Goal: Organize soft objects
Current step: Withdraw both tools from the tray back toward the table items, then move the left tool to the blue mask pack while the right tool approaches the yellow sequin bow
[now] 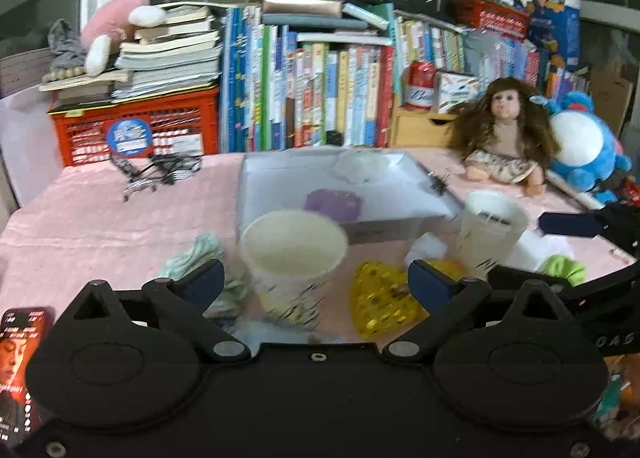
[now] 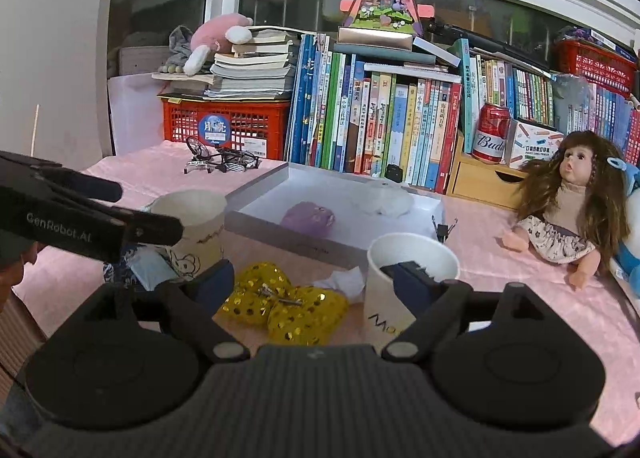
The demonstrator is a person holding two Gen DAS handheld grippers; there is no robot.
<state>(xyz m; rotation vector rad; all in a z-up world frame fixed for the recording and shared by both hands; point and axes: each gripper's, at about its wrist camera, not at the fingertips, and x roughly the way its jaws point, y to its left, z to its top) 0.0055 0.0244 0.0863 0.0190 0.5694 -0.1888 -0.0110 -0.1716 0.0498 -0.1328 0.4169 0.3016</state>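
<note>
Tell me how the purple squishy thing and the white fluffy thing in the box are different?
The purple soft toy is purple and rounded; the white soft toy is white and looks fluffier. The purple one lies near the middle of the white tray, while the white one sits at the far side, closer to the books. In this view the white one spreads wider than the purple one. Both are small soft things already lying inside the same tray.

Both spread wide — left hand-held gripper [image 1: 316, 278], right hand-held gripper [image 2: 310, 278].
</note>
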